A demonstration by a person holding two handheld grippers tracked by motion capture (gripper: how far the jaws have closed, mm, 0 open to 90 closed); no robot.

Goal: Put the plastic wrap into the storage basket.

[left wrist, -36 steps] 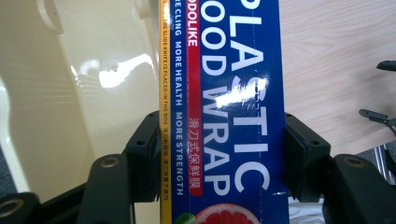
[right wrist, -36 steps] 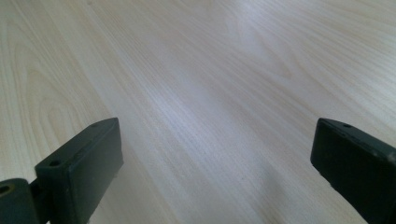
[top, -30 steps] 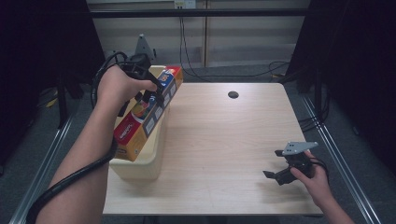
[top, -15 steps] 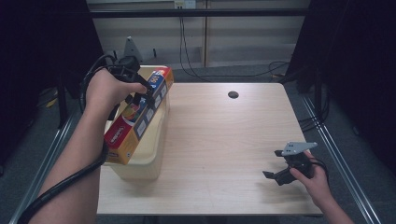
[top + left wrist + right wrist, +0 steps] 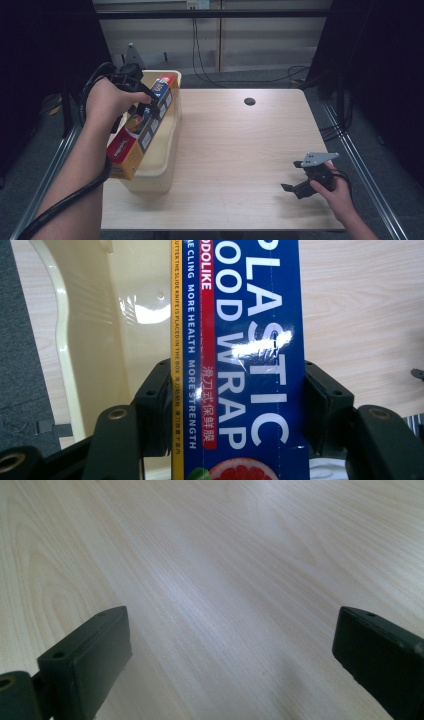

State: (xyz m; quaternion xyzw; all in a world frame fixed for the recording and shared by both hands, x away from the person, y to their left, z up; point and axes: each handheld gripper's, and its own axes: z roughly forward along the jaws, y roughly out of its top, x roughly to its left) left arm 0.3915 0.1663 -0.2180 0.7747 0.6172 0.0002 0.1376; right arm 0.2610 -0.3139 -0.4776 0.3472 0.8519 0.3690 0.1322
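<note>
A long plastic wrap box [image 5: 141,125], blue, yellow and red, lies slanted over the cream plastic bin [image 5: 167,160] at the table's left edge. My left gripper [image 5: 149,106] is shut on the box near its far end; in the left gripper view both jaws press the sides of the box [image 5: 240,365], with the bin's inside [image 5: 130,315] beneath. My right gripper [image 5: 296,176] rests low over the table near the front right corner, its jaws open with bare wood [image 5: 225,595] between them.
The light wooden table [image 5: 240,150] has a round cable hole [image 5: 249,101] at the back. Metal rails run along both sides, and cables hang behind the table. Dark curtains close in left and right.
My left gripper has carried the box toward the left and slightly down over the bin. The right gripper has stayed where it was.
</note>
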